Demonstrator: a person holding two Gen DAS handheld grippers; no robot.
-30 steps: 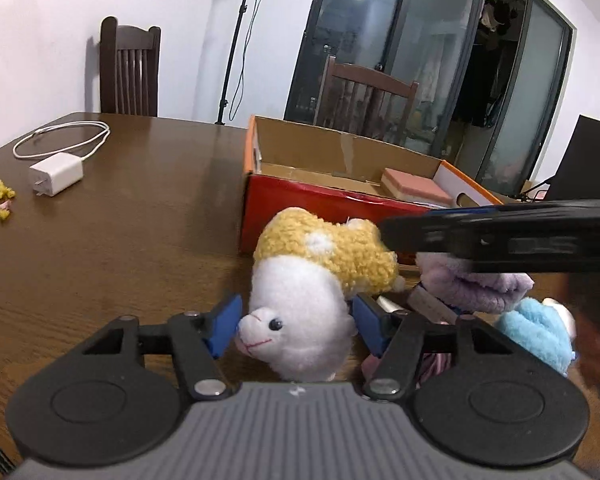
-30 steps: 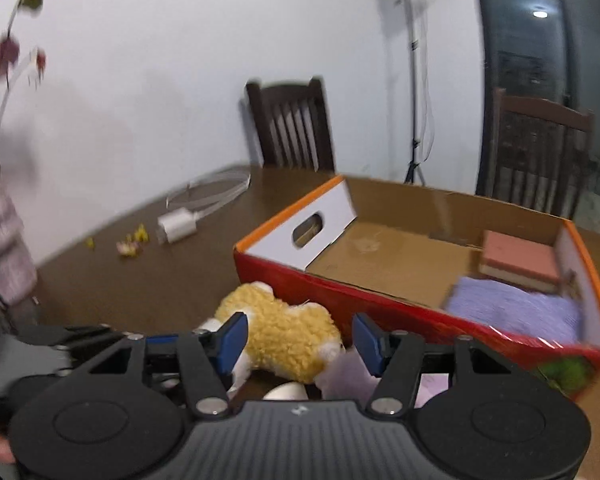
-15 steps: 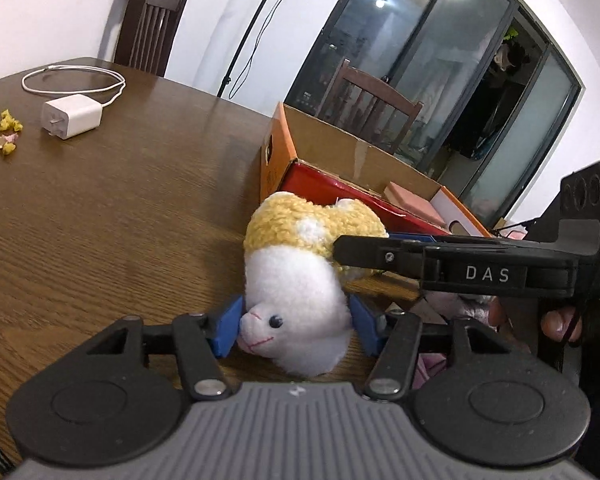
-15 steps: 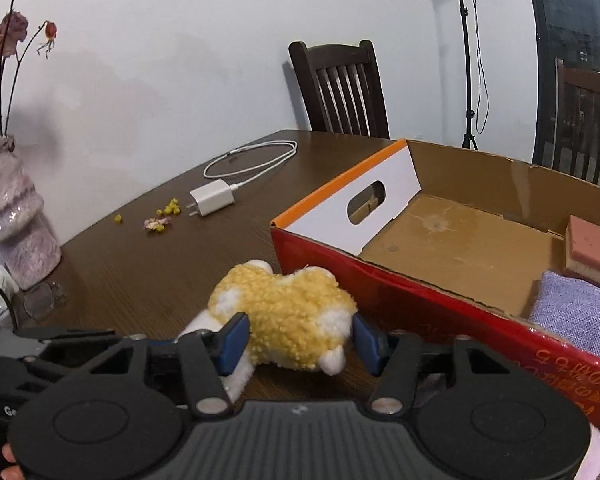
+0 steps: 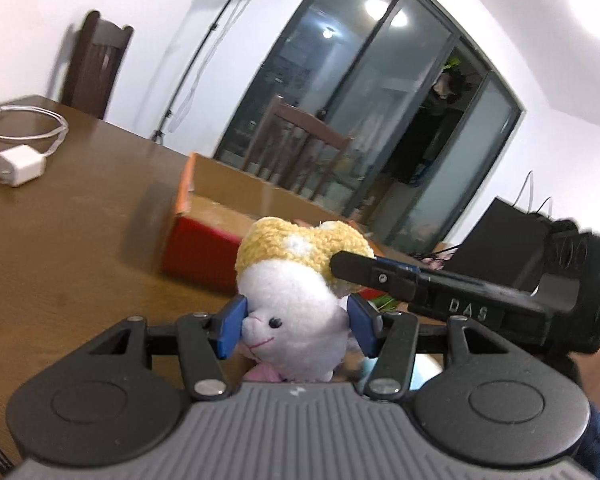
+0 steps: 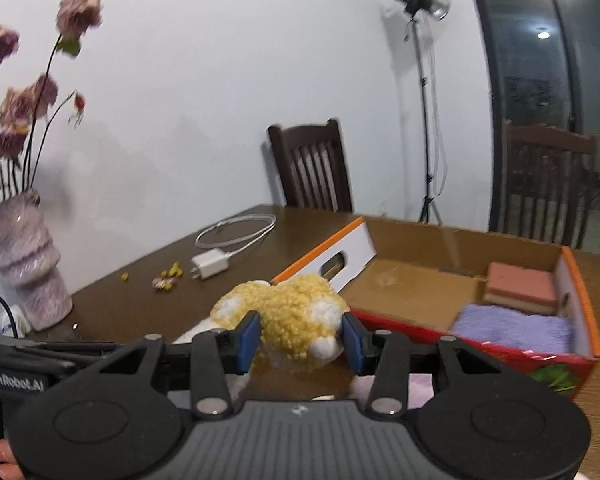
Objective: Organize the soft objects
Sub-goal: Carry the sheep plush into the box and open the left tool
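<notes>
Plush, white and yellow, is what both grippers hold: the toy sheep (image 5: 296, 300) is lifted above the table (image 5: 72, 240), just in front of the near wall of the red box (image 6: 480, 344). The left gripper (image 5: 296, 322) has its fingers closed in on the white head, the blue pads pressing each cheek. The right gripper (image 6: 300, 336) has its fingers closed in on the yellow woolly body, one pad on each side. I think two grips are used because the toy is floppy; held at both ends it stays level and does not swing.

The box is open at the top, so the toy can go in from above. Inside, at the far right end, a purple towel (image 6: 512, 328) lies beside a pink sponge (image 6: 520, 286), and the left part of the floor is bare cardboard, probably the place for the sheep. A white charger (image 6: 210, 266) with its cable lies far left on the table, and a vase (image 6: 24, 264) of flowers stands at the left edge, both well apart from the path.
</notes>
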